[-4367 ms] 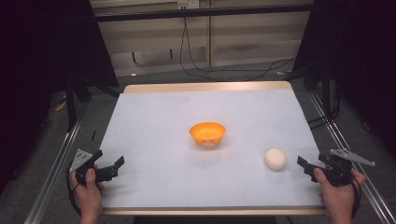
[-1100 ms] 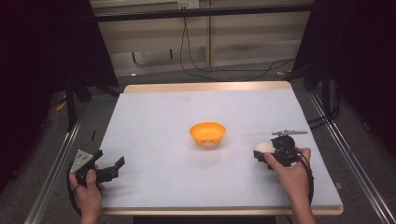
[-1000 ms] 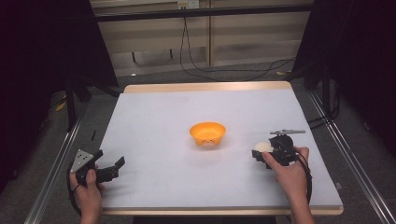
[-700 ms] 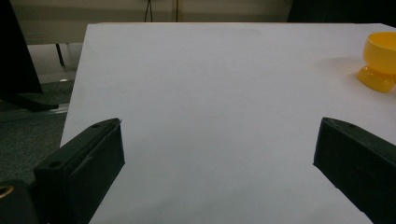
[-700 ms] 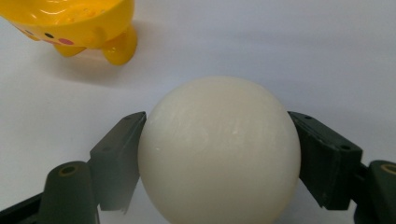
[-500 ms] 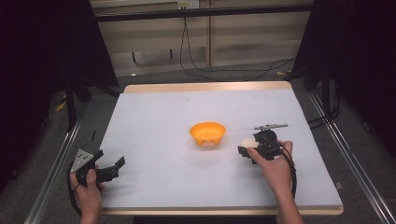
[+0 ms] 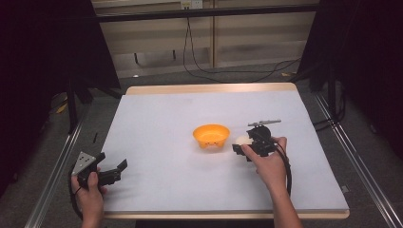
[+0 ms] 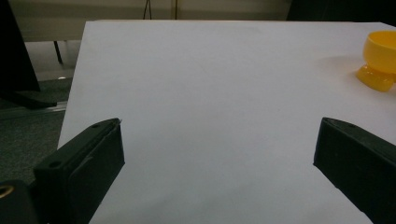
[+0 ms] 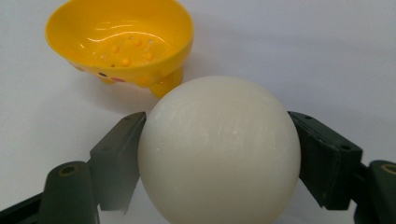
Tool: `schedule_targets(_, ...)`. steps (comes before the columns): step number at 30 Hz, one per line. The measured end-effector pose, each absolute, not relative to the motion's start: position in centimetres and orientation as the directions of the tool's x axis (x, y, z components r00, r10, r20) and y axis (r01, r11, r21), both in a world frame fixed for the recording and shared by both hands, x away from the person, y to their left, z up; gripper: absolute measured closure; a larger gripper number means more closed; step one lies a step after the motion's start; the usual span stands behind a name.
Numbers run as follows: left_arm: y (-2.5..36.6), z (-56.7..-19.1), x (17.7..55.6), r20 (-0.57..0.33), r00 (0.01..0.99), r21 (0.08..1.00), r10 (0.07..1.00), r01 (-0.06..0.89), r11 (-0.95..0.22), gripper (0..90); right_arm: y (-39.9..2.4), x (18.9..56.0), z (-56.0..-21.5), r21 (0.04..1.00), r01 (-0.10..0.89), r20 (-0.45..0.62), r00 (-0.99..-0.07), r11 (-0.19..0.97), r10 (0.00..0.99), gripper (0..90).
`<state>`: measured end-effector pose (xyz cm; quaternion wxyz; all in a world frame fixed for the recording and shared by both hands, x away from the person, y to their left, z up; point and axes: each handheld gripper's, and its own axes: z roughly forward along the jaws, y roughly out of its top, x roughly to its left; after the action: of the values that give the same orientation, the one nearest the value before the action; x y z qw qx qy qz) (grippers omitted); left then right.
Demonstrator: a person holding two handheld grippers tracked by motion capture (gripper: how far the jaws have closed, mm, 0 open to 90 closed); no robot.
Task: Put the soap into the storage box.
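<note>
Where it lay at the right edge, the white ball (image 9: 218,151) now rides clamped in right gripper (image 7: 250,144) fingers, just right of the yellow bowl (image 7: 211,135); drop-in looks imminent. Left gripper (image 7: 105,174): fingers apart, idle, near-left worktop (image 7: 157,118).

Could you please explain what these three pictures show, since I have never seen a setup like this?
A person sits at a white table and holds a hand-operated two-jaw gripper in each hand. The high view looks down from above the person's side. The other two pictures come from small cameras riding on the grippers, each looking along its own black jaws. The left gripper rests near the table's front left corner, jaws wide open with nothing between them. The right gripper is shut on a white ball, held just beside an orange bowl in the middle of the table. In the right gripper view the bowl has small holes in its bottom.
</note>
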<state>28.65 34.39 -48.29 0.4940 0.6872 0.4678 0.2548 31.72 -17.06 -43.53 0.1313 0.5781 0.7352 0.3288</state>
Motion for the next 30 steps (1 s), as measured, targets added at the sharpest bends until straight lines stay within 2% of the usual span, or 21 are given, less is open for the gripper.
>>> schedule_targets(30,34.4,-48.3,28.7,-0.112,0.436,0.913,0.893,0.399,-0.08,1.6,-14.7,33.6,-41.9,0.625,0.766,0.178,-0.326,0.149,0.928,23.1)
